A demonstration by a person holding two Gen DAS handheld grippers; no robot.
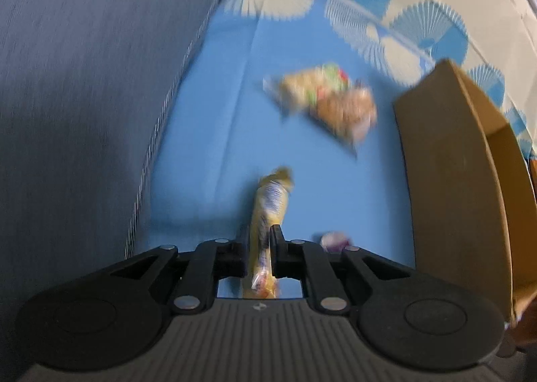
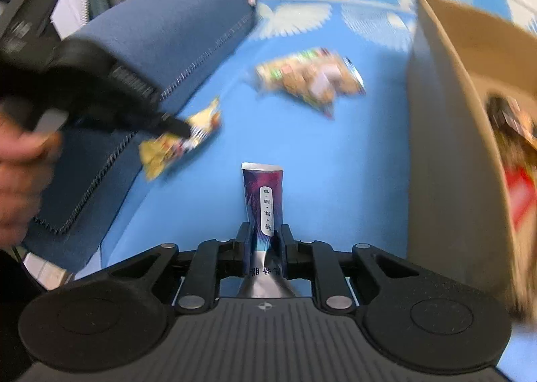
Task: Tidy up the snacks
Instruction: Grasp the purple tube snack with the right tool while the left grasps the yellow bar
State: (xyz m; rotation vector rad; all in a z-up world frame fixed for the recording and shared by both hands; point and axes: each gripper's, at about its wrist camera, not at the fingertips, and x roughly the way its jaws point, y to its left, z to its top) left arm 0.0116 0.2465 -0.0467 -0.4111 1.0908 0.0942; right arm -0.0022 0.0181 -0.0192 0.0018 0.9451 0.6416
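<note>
The cardboard box (image 2: 446, 147) stands right of the cracker packet (image 2: 308, 78), with the cushion (image 2: 174, 36) to the left.

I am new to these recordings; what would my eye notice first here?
Both grippers hold snacks: the left gripper pinches a yellow packet, the right gripper a purple packet. On the blue cloth beyond them lies a blurred snack bag, and a cardboard box stands at the right.

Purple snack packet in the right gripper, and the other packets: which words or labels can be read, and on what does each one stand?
Purple packet: a white strip carries a column of Chinese characters, too small to quote surely.
Same packet, silver end between the fingers: larger characters, partly hidden, unclear.
Yellow packet in the left gripper: print blurred, unreadable.
Mixed snack bag on the blue cloth: blurred, unreadable.
Cardboard box: no text visible.
</note>
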